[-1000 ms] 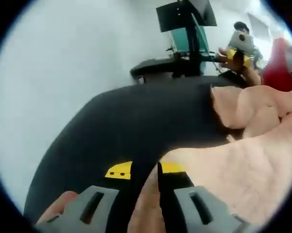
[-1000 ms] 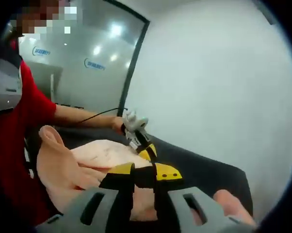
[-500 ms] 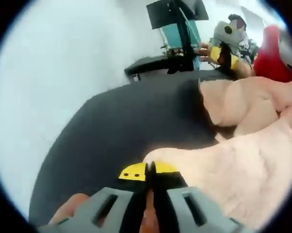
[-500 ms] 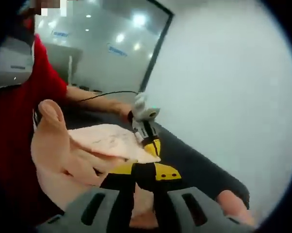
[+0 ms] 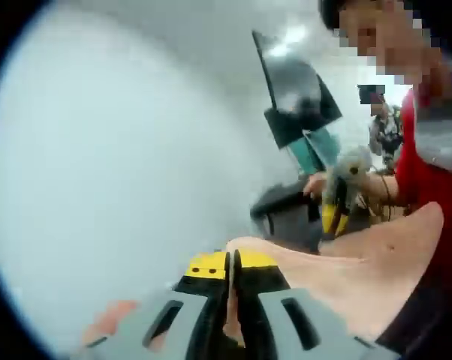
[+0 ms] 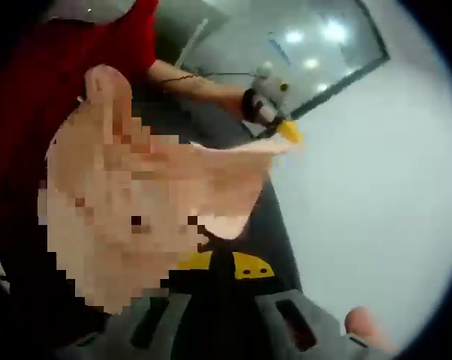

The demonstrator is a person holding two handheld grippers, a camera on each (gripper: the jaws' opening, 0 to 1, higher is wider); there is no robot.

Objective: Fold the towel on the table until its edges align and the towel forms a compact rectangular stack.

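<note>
Both grippers clamp corners of the peach towel (image 5: 346,277), lifted above the dark table (image 6: 275,225): left gripper (image 5: 231,264), right gripper (image 6: 220,264). White wall (image 5: 113,165) and glass partition (image 6: 316,37) behind.

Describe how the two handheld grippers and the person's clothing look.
The left gripper has a grey slotted body and black jaws with yellow tips marked by small dark dots. The right gripper looks the same: grey body, black jaws, yellow dotted tips. A thin dark cable runs along the forearm. The person wears a red top with short sleeves.

Red sleeve (image 6: 31,67) (yellow-tipped hand-held gripper (image 5: 231,264)).
</note>
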